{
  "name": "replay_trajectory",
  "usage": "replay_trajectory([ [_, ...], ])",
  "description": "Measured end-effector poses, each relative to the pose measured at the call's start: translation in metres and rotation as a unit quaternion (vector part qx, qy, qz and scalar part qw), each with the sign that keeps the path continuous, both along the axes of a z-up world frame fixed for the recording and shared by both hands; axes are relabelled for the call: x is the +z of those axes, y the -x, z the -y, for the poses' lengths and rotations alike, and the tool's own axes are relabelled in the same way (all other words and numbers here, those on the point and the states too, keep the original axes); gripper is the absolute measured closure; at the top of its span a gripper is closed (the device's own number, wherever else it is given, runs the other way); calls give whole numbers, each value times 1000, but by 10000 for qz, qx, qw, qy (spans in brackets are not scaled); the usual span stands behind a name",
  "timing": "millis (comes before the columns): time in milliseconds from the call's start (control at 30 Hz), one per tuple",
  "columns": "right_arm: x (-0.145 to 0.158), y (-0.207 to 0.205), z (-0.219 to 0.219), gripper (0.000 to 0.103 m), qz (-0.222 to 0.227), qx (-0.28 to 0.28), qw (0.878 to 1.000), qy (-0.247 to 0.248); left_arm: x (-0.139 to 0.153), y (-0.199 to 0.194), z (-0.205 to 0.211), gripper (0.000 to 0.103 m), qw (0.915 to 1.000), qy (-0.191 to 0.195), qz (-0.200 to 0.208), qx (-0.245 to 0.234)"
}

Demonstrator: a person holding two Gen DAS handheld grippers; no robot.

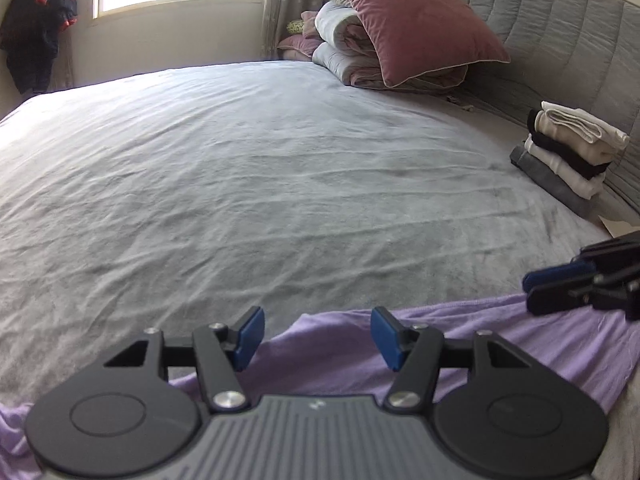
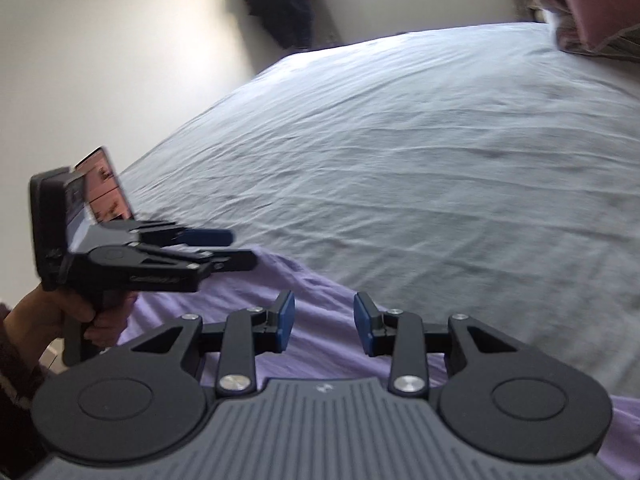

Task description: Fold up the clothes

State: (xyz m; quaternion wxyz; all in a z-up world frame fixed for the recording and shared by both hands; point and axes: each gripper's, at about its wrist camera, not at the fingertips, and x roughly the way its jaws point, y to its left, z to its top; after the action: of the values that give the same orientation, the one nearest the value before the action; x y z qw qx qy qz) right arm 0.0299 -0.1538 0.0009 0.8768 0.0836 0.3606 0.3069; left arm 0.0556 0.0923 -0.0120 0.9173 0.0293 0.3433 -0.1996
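Jaws on your left gripper point(image 1: 317, 338) stand spread in the left wrist view, nothing pinched between the blue pads, and they hang over the upper edge of the lilac garment point(image 1: 460, 344) that lies along the near side of the bed point(image 1: 248, 168). From this view your right gripper point(image 1: 530, 292) comes in at the right edge, low over the same cloth, its pads close together; whether they nip any fabric cannot be told from here. A stack of folded clothes point(image 1: 568, 152) sits well apart by the grey headboard point(image 1: 560, 28), with the pink pillow point(image 1: 408, 20) leaning on rolled bedding beyond. In the right wrist view your right gripper point(image 2: 325, 324) shows jaws parted with only the lilac garment point(image 2: 320, 292) beneath and nothing gripped, while your left gripper point(image 2: 236, 248), held in your left hand point(image 2: 68, 316), points across the cloth's far edge with its fingers apart and empty. The garment looks bunched and unspread, so the step in hand seems to be taking hold of it. Lower each gripper until one pad slides under a single layer at a corner or hem, close firmly, and pick the two holds well apart so the cloth pulls flat on the bed sheet rather than dragging in a wad.
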Motion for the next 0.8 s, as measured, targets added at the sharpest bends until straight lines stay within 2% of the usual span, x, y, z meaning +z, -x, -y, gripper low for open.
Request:
replay_trajectory([
  [67,-4,-6,-9,66,-2,184,9998,38,-2,-1,-2,45,9999,29,-25,-99],
  [133,-7,-14,-15,66,-25,272,9996,105,-5,-3,-5,51,9998,58,-50,-198],
  [267,-10,-32,-27,66,23,633,9977,250,-8,-2,-3,51,9989,-70,-22,-470],
  [433,-13,-46,-49,66,117,1125,9927,425,-11,-8,-11,51,9989,-209,-105,-399],
  [533,-18,-52,-61,73,89,1304,9900,529,-6,-6,-16,52,9990,-133,-60,-434],
  [700,-25,-56,-71,75,-24,1517,9862,663,1,-1,-21,72,9988,6,50,-490],
  [800,-24,-58,-70,75,-13,1497,9860,735,4,4,-24,78,9976,198,41,-662],
])
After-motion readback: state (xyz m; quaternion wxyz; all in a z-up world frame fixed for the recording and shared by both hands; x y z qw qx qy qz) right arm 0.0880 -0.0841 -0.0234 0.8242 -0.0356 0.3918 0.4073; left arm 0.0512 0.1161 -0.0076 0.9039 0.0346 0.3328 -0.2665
